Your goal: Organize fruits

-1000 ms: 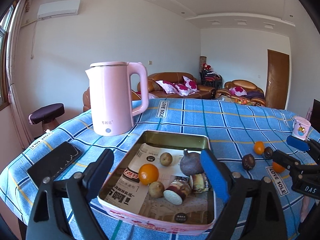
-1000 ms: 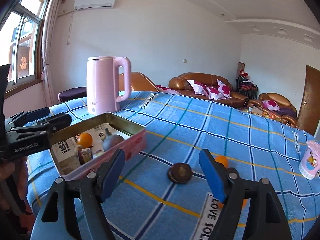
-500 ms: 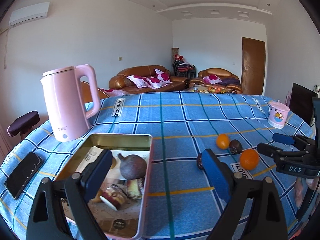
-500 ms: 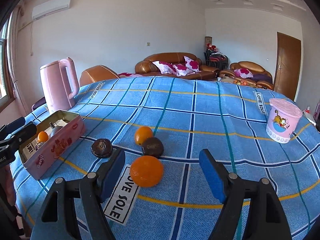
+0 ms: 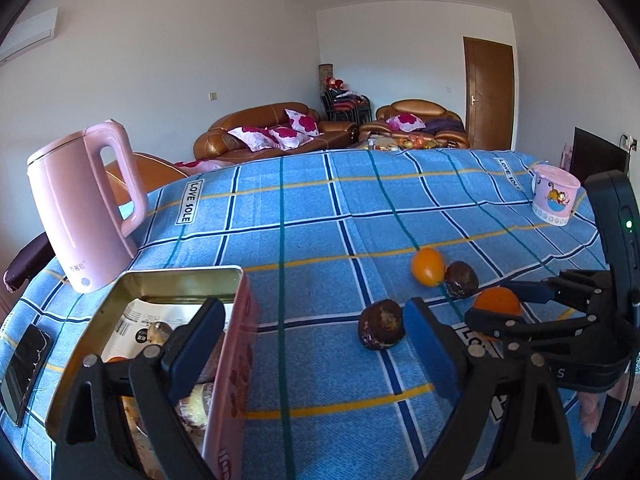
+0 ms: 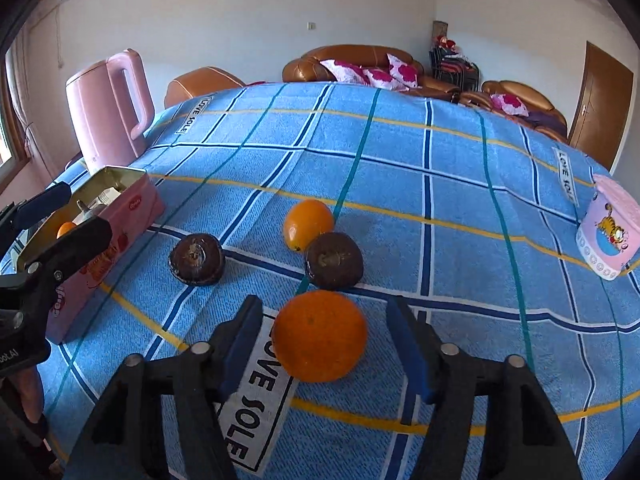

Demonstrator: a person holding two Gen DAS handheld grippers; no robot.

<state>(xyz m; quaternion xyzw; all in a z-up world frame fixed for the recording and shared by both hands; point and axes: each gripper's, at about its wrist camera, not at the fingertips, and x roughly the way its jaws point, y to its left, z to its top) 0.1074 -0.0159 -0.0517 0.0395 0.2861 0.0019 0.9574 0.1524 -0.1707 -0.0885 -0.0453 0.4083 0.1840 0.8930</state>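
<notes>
At the left of the right wrist view the pink tin (image 6: 132, 204) sits with fruit inside, the left gripper (image 6: 60, 216) now wide open and empty beside it. At bottom centre the right gripper (image 6: 326, 344) has swung over the big orange (image 6: 320, 336); its jaws have just been closing around it, gaps still showing. Pickup looks imminent.
</notes>
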